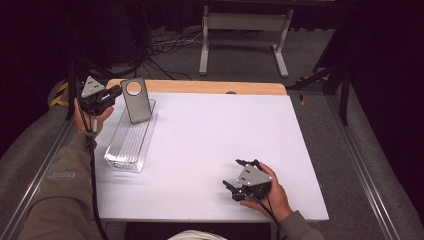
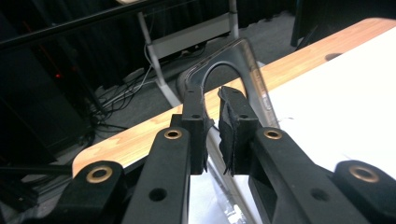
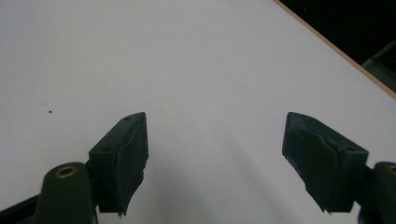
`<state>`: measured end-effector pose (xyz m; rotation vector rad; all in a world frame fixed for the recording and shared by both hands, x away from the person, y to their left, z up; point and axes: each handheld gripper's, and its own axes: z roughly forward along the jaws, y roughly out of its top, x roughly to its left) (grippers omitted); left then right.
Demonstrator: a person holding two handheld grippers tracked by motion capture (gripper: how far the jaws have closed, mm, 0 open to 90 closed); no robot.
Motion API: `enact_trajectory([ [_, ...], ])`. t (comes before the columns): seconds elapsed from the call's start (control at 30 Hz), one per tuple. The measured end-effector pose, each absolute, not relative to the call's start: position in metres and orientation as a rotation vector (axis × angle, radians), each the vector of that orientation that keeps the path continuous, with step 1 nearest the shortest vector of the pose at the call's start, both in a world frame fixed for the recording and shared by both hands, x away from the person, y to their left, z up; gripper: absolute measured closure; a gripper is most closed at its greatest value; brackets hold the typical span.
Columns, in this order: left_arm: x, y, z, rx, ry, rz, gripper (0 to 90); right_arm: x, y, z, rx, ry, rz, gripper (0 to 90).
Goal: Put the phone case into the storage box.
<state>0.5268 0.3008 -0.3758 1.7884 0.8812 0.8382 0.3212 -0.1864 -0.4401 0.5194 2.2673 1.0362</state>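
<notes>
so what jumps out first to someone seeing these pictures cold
The grey plate with a round hole stands out first, upright at the far end of a clear ribbed tray on the left of the white table. The left claw is pinched on the plate's top edge by the hole. The right claw rests open near the front edge, holding nothing.

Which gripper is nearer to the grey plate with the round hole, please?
The left gripper is nearer, pinching the grey plate at its top edge. The right gripper rests open at the table's near side, far away.
</notes>
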Motion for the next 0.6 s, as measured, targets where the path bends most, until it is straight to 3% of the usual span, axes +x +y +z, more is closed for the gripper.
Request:
enact_trajectory([
  [0.6,0.501,0.298,-0.371,1.750,0.818,0.842,70.0,0.324,-0.197,-0.430,0.617,2.196,1.114,24.0],
])
